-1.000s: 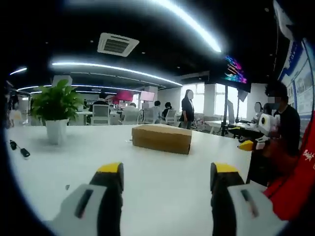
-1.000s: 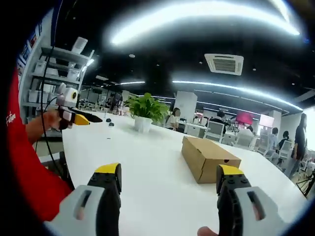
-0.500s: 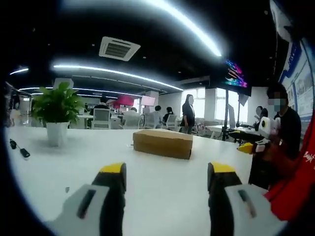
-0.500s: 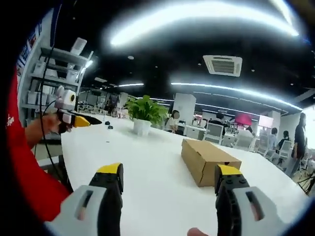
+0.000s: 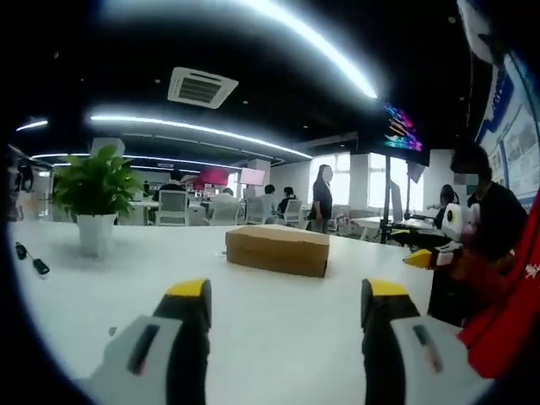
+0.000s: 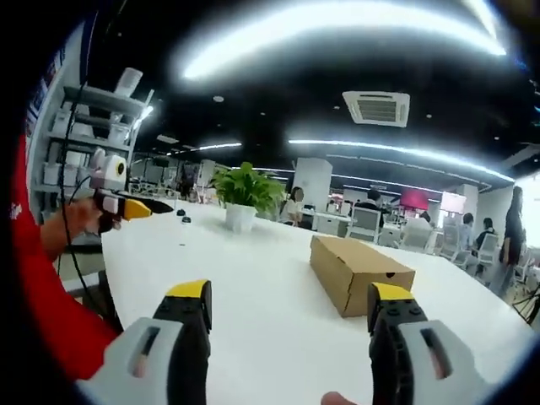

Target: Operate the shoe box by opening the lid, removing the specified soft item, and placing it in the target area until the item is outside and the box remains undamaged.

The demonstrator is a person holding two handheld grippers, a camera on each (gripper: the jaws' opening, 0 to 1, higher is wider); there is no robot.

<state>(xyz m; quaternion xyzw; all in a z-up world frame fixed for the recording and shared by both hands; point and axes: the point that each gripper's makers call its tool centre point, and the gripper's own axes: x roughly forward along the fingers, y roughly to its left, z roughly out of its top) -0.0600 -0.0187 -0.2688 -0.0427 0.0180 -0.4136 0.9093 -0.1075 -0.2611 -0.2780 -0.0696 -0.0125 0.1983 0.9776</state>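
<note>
A plain brown cardboard box (image 5: 278, 250), flat and rectangular with its lid shut, lies on the smooth white table (image 5: 278, 321) ahead of the left tongs (image 5: 283, 297), well apart from them; the right tongs (image 6: 287, 298) see it just past their right jaw; both tongs stand open, yellow-tipped, holding nothing; a leafy potted plant (image 5: 94, 196) stands far left; since a second ago, little has changed beyond slight camera drift.

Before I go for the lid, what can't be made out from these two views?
- Shoe box contents: hidden by the closed lid in both views.
- Lid seam and opening side: too small in the left gripper view; the right gripper view shows just a notch on the near face.
- Small dark items near the potted plant: too small to identify.
- Table's near edge: cut off behind each open claw.
</note>
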